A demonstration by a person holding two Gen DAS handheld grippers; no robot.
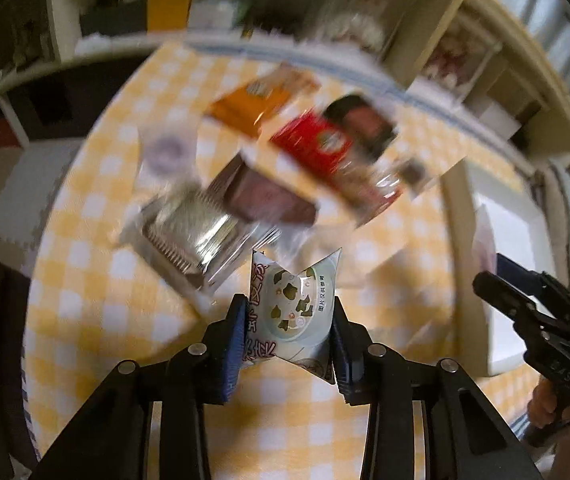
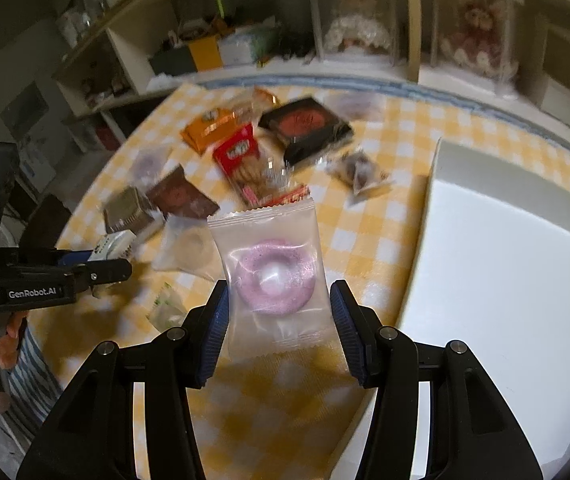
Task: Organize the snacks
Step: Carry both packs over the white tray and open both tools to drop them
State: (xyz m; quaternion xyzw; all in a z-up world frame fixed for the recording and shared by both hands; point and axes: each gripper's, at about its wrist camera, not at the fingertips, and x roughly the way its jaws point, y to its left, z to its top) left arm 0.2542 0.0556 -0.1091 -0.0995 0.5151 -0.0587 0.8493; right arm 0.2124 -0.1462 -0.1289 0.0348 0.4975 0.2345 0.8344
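While the table (image 2: 369,216) under its yellow-checked cloth is strewn with snacks, a clear packet holding a pink ring-shaped sweet (image 2: 273,276) is gripped between the blue pads of the right tongs (image 2: 279,312), which are closed on its two side edges. The packet is held upright above the cloth, its long axis running forward along the fingers and its serrated top edge pointing away toward the pile. Just to the right, a white tray (image 2: 505,264) is seen on the table.

A small white soup packet (image 1: 293,312) is clamped in the left tongs (image 1: 287,340), pinched at its middle so that its corners flare out; its long axis also runs forward, with its far end pointing toward the loose snacks. Those snacks are blurred in the left view. Among them, well apart from both tongs, an orange packet (image 2: 209,128), a red biscuit packet (image 2: 245,160), a black box (image 2: 305,128) and a brown wrapper (image 2: 181,196) can be made out. Shelves (image 2: 405,40) stand behind the table.
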